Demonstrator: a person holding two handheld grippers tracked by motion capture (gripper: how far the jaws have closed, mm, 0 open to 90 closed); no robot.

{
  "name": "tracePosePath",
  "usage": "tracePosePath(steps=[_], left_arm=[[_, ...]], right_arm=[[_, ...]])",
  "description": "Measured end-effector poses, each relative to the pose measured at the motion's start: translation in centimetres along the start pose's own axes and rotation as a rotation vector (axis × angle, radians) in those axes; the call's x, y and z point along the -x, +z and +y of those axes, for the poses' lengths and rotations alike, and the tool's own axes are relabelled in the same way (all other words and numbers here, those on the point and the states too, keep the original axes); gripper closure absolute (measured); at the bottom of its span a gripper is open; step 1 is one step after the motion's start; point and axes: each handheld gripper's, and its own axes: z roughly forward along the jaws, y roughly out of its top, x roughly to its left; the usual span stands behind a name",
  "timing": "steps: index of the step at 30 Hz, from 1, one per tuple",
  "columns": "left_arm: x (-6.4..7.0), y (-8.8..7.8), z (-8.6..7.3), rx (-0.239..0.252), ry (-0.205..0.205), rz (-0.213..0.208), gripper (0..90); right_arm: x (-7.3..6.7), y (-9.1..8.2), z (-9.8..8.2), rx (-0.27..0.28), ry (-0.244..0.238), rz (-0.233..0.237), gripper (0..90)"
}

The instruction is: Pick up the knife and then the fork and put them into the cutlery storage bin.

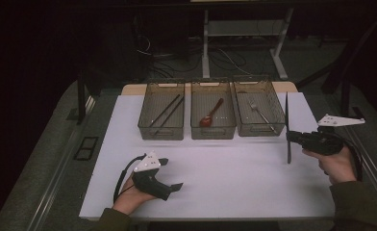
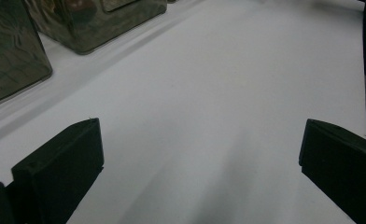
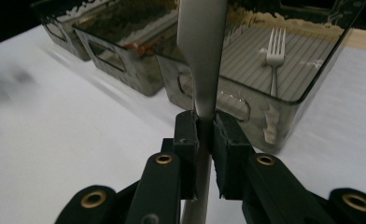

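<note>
My right gripper [image 1: 290, 136] [image 3: 204, 122] is shut on a slim silver metal utensil [image 1: 287, 109] [image 3: 202, 42], which stands upright beside the right-hand bin [image 1: 259, 129]; its end is out of the right gripper view, so I cannot tell what kind it is. That bin [image 3: 265, 116] holds a silver fork [image 1: 261, 113] [image 3: 274, 56]. The middle bin [image 1: 213, 131] holds a red spoon [image 1: 210, 114]. Dark chopsticks [image 1: 167, 109] lie in the left bin [image 1: 160, 131]. My left gripper [image 1: 173, 173] [image 2: 202, 126] rests low over the white mat [image 1: 234, 178], jaws wide open around nothing.
The three clear bins stand in a row along the mat's far edge. Behind the table are desk legs and cables [image 1: 225, 57] on a dark floor. A person's hands and sleeves come in at the near edge.
</note>
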Motion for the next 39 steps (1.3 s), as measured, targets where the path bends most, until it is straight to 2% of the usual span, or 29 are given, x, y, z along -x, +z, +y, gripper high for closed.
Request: tracePosePath(steps=[5, 20, 27, 39], left_arm=[[0.0, 0.0, 0.0, 0.002, -0.001, 0.002, 0.0], [-0.1, -0.2, 0.0, 0.013, -0.005, 0.003, 0.0], [-0.1, -0.3, 0.0, 0.012, -0.004, 0.002, 0.0], [-0.1, -0.3, 0.0, 0.014, -0.006, -0.002, 0.0]], right_arm=[[0.1, 0.0, 0.6, 0.053, 0.016, -0.006, 79.4], [-0.3, 0.4, 4.2, 0.144, -0.013, -0.050, 79.4], [-0.1, 1.0, 6.6, 0.146, -0.037, -0.072, 79.4], [1.3, 2.4, 9.6, 0.143, -0.024, -0.124, 79.3]])
